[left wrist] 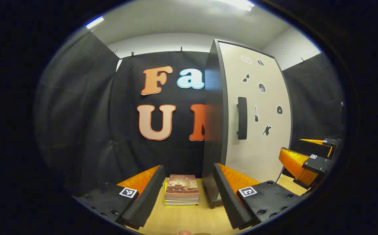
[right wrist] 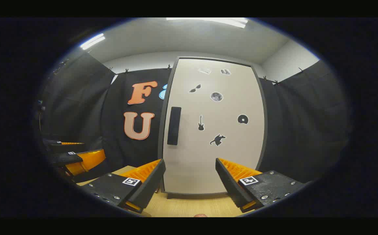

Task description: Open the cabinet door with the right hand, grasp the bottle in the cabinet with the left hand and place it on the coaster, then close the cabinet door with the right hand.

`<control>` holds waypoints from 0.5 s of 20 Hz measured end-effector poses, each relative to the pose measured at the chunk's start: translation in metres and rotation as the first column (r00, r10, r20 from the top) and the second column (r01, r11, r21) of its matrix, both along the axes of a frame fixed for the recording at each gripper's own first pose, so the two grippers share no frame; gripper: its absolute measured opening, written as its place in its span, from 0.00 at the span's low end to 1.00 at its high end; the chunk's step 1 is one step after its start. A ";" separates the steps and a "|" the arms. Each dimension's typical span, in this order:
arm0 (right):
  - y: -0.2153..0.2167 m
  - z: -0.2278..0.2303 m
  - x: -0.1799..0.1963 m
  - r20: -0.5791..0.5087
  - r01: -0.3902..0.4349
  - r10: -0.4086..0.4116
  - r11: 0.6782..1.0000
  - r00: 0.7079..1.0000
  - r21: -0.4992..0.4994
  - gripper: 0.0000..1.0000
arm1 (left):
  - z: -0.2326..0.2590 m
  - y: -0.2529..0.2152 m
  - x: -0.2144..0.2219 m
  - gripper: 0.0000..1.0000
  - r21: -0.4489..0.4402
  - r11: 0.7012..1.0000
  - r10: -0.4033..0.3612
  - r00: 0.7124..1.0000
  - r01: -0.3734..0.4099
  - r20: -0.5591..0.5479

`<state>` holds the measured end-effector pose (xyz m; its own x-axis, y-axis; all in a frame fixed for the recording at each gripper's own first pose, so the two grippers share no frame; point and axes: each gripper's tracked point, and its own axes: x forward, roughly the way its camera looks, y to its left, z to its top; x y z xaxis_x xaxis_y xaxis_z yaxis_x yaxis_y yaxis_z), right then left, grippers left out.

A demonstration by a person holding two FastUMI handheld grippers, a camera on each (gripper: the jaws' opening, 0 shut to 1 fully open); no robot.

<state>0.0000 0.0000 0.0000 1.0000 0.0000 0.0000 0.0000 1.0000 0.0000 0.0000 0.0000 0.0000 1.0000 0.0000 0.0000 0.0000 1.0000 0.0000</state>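
The cabinet [right wrist: 215, 156] stands on the wooden table with its white door shut, so its inside is hidden. A black vertical handle [right wrist: 174, 125] sits near the door's left edge. My right gripper [right wrist: 190, 182] faces the door from a short way back, open, with nothing between its orange-and-black fingers. In the left gripper view the cabinet door [left wrist: 260, 143] is off to the right, its handle [left wrist: 242, 118] facing me. My left gripper [left wrist: 189, 194] is open and empty, low over the table, left of the cabinet. The right gripper [left wrist: 306, 156] appears at that view's right edge.
A small stack of books [left wrist: 181, 194] lies on the wooden table [left wrist: 189, 222] just ahead of my left gripper, beside the cabinet's left side. Black cloth walls close in the booth behind and on both sides. The left gripper [right wrist: 74, 160] appears at the right gripper view's left edge.
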 end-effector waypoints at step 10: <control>0.022 0.013 0.004 0.009 -0.018 0.018 1.000 1.000 0.002 0.95 | -0.005 0.018 -0.004 0.96 -0.017 1.000 0.008 1.000 -0.008 0.002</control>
